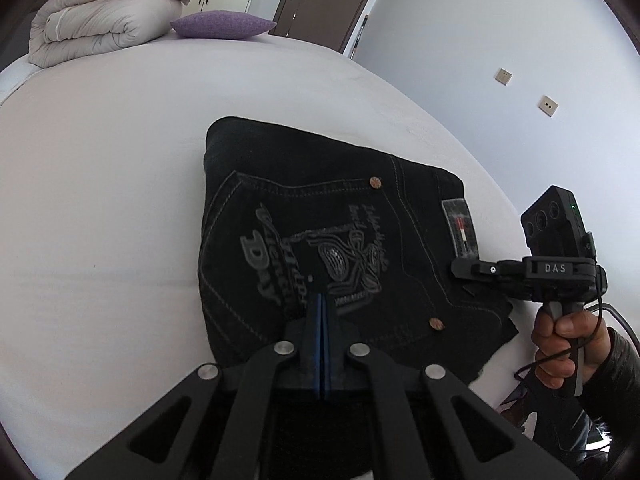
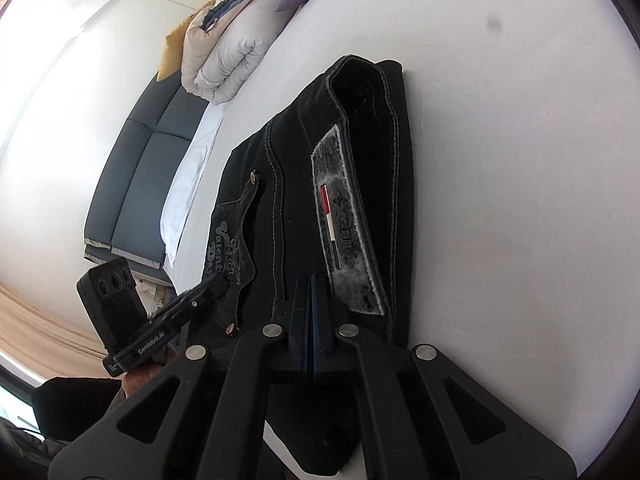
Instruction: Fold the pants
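The black jeans (image 1: 320, 216) lie folded into a compact bundle on the white bed, back pocket with grey embroidery facing up. They also show in the right wrist view (image 2: 296, 184), with the grey waistband patch (image 2: 344, 216) up. My left gripper (image 1: 322, 300) is shut, its blue pads together over the embroidered pocket; no cloth shows between them. My right gripper (image 2: 314, 280) is shut just beside the patch, nothing visibly held. The right gripper (image 1: 460, 270) also shows in the left wrist view at the bundle's right edge. The left gripper (image 2: 218, 280) shows in the right wrist view.
The white bed sheet (image 1: 120, 200) spreads around the jeans. A folded duvet (image 1: 100, 24) and a purple pillow (image 1: 224, 24) lie at the bed's far end. A dark headboard (image 2: 136, 168) stands beyond. The bed's right edge runs near a wall (image 1: 500, 40).
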Available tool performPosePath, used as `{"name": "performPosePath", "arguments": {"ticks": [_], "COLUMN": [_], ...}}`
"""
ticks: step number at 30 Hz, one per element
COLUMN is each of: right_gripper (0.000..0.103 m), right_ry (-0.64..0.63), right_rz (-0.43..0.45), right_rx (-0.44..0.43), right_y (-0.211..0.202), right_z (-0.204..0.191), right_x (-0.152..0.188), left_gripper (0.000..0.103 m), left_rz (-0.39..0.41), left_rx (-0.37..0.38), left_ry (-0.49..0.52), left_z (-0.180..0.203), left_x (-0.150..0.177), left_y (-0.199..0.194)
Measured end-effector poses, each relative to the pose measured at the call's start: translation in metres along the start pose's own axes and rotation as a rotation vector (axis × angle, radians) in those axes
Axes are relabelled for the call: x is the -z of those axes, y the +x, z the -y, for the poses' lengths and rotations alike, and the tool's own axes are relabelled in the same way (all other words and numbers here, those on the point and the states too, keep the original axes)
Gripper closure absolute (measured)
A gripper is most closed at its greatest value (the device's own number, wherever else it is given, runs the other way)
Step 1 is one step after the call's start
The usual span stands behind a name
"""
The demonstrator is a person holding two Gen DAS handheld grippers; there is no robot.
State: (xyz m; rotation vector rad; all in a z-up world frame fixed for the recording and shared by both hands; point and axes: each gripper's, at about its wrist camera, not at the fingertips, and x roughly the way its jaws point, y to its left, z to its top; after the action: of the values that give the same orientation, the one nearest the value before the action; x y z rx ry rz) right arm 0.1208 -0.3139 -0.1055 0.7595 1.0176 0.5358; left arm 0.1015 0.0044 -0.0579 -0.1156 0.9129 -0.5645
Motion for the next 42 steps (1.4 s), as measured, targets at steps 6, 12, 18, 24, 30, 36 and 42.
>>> {"name": "performPosePath", "arguments": {"ticks": [6,12,18,24,30,36,42], "right_gripper": [0.103,0.097,0.032,0.042,0.060,0.079,0.086], "right_ry": [-0.049,-0.047,-0.021,0.076,0.150,0.138,0.037], "right_rz": [0.082,0.122,0.168,0.044,-0.048,-0.077,-0.022], "right_rx": [-0.002,0.011,0.039,0.069,0.061,0.067,0.105], "right_y": [-0.014,-0.064,-0.087,-0.053,-0.024,0.005,0.001], "right_z": [-0.008,-0.014,-0.010,0.008,0.017,0.016,-0.002], "right_x": [0.019,0.027,0.003,-0.020,-0.039,-0.047,-0.044], "left_gripper": [0.103,0.098,0.030,0.050,0.056,0.063,0.080], "left_rz": [0.033,0.075,0.153,-0.040,-0.165,-0.194,-0.182], "left_rx": [0.027,0.009,-0.018,0.016,0.057,0.053,-0.041], "left_ry": [-0.050,-0.065,-0.171,-0.181,-0.190,-0.187,-0.077], "left_z": [-0.006,-0.021,-0.062,-0.072,-0.068,-0.061,-0.030], "left_x": [0.022,0.016,-0.021,-0.044,-0.052,-0.054,-0.059], "left_y": [-0.010,-0.040,-0.061,-0.004,0.029,0.041,0.033]}}
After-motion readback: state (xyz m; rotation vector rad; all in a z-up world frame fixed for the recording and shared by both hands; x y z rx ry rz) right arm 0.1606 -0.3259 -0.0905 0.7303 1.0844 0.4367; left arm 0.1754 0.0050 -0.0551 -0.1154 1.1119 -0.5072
